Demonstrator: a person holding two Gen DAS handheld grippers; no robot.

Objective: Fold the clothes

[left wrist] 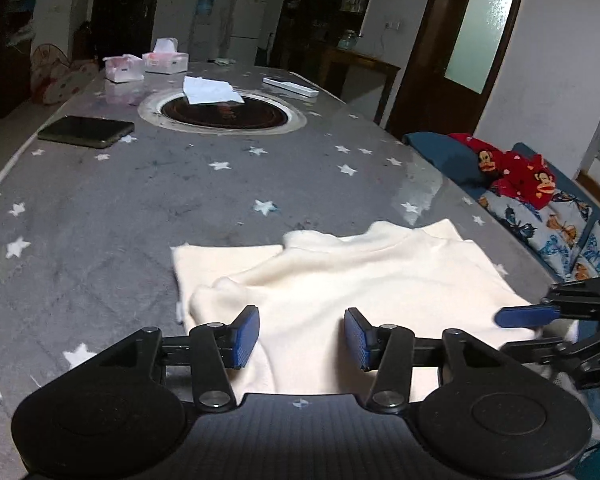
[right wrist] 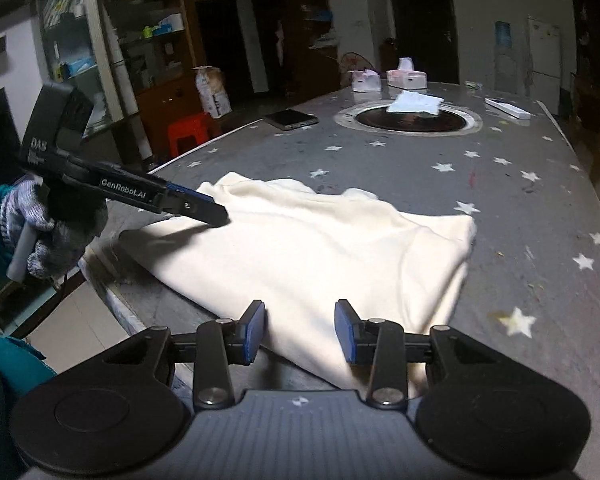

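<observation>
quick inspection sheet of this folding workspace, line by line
surface: grey star-print table cover with a round inset burner.
job's things: cream garment, partly folded, lying near the table edge.
clutter: phone, two tissue boxes, loose tissue, white flat box.
grippers: left claw open over the garment; right claw open over its edge.
cables: nothing seen.
surroundings: water dispenser, fridge, shelves, red stool, patterned bedding.

Left gripper point(right wrist: 216, 212) arm: "GenRobot.AI", white lettering along its black side.
Left gripper housing: letters that look like "DAS", too blurred to be sure.
Left-wrist view: no readable text.
</observation>
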